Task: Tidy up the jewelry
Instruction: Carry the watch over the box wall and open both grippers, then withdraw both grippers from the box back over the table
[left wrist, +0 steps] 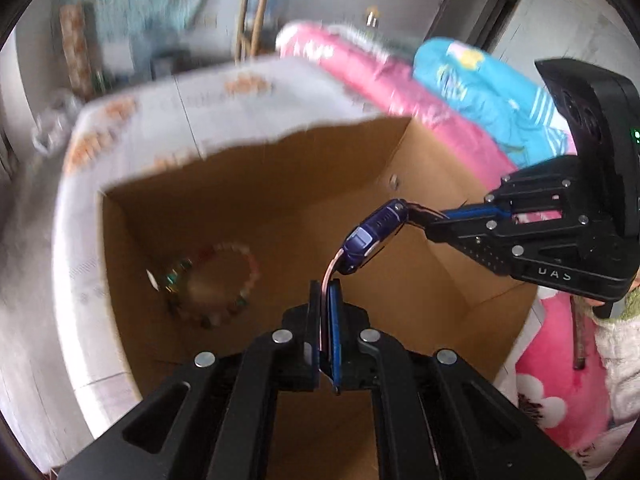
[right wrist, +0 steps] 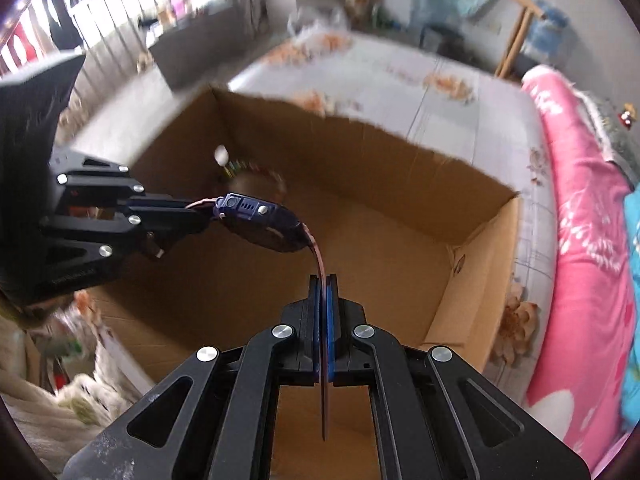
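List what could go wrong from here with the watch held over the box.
1. Both tools, left tool and right tool, pinch opposite strap ends of the watch; pulling apart could strain the strap.
2. If one lets go first, the watch may swing and slip.
3. Dropped over the cardboard box, it could land on the bead bracelet lying inside.

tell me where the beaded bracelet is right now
The beaded bracelet lies on the floor of the cardboard box, near its far left corner in the left wrist view, below and left of the watch held above the box.
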